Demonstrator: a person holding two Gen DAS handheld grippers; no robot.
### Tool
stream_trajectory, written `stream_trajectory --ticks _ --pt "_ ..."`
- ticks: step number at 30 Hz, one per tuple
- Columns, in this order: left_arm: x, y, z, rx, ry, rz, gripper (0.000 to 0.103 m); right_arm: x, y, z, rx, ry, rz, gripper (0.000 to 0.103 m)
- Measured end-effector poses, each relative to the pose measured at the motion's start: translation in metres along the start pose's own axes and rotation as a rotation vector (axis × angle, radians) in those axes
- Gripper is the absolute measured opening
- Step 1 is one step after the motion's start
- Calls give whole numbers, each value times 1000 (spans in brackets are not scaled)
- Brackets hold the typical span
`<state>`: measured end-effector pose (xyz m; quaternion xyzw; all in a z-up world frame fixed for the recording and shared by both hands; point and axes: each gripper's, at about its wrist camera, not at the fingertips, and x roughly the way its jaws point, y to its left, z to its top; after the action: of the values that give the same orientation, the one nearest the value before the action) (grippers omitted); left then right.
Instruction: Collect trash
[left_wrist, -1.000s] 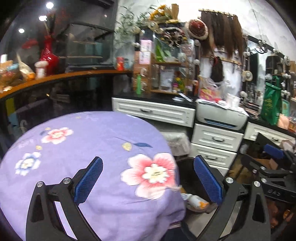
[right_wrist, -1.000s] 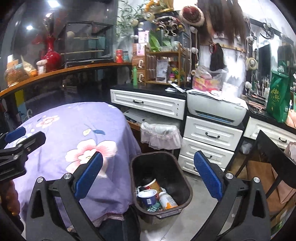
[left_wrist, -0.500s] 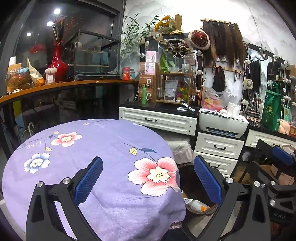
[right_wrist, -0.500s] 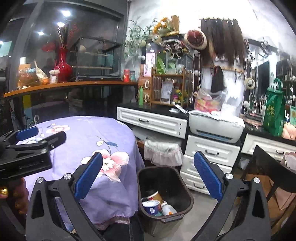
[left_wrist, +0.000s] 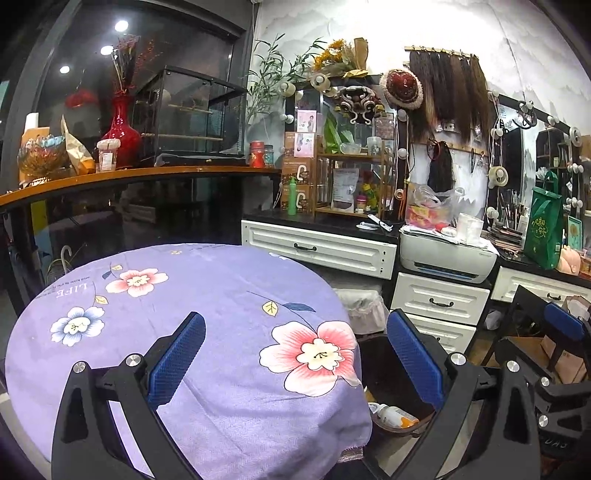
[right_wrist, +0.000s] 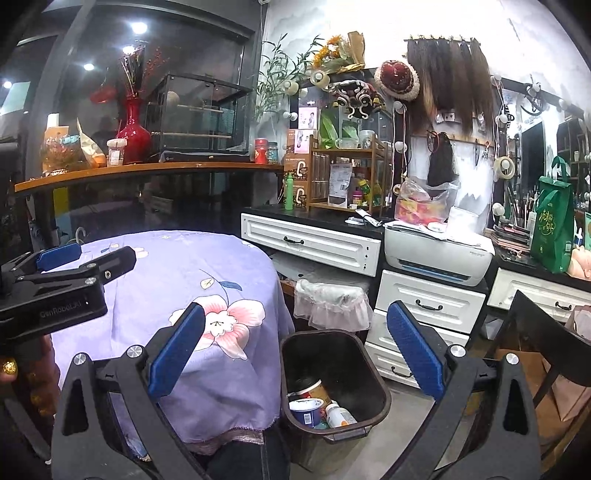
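- 2 hand-held grippers show, both with black arms and blue ribbed pads: the left gripper (left_wrist: 295, 354) hangs over the round table, its jaws spread wide with nothing between them; the right gripper (right_wrist: 295, 347) hangs above the floor beside the table, jaws likewise spread wide and empty.
- In the right wrist view the left gripper also appears from the side at the left edge, held over the table by a hand (right_wrist: 22, 384) of which only a small part shows below it.
- The round table draped in a lilac cloth printed with pink and blue flowers (left_wrist: 207, 295) carries nothing on its top in either view.
- The dark brown rectangular plastic waste bin (right_wrist: 373, 373) stands on the floor just beside the table, between it and the white drawer unit (right_wrist: 428, 299).
- The trash lies at the bottom of the bin: a paper cup with an orange and red wall (right_wrist: 314, 391) lying tilted, a white tub with a blue label (right_wrist: 304, 411) just beside it, and a white plastic bottle with an orange patch (right_wrist: 340, 415) on its side, touching the tub.
- From the left wrist view only the bottle (left_wrist: 393, 415) shows, low in the bin past the cloth's edge.
- A white printer (right_wrist: 436, 258) sits on top of the drawer unit.
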<state>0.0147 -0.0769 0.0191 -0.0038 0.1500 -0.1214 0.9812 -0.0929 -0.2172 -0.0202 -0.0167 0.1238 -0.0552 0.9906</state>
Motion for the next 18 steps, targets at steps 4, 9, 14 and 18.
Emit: stream_trajectory --ticks 4,9,14,18 --pt "0 1 0 -1 -2 1 97 2 1 -1 -3 4 4 97" --pt "0 4 1 -14 -5 0 97 5 0 -2 0 17 11 97" --pt "2 6 2 -17 0 -3 97 7 -1 -2 -1 22 15 97" --pt "2 5 1 -16 2 -5 97 8 -1 -1 0 26 17 97"
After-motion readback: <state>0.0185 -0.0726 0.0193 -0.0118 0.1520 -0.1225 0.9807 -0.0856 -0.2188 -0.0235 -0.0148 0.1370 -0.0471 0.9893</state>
